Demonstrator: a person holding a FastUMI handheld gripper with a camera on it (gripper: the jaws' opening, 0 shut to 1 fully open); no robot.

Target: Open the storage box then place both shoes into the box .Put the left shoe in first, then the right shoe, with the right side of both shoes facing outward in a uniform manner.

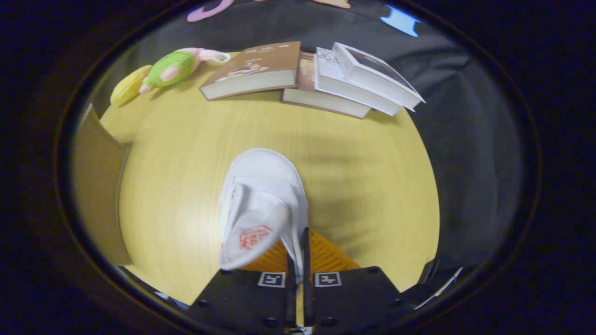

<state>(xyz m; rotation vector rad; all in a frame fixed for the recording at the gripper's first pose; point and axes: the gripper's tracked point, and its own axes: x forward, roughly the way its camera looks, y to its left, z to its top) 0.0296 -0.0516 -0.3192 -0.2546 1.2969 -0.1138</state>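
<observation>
A recording booth set up like a home corner: a wooden table against black cloth, stacked books and a plush toy at the far side.

White shoe, red print inside; yellow wood-grain table; green-pink plush toy; brown book.
</observation>
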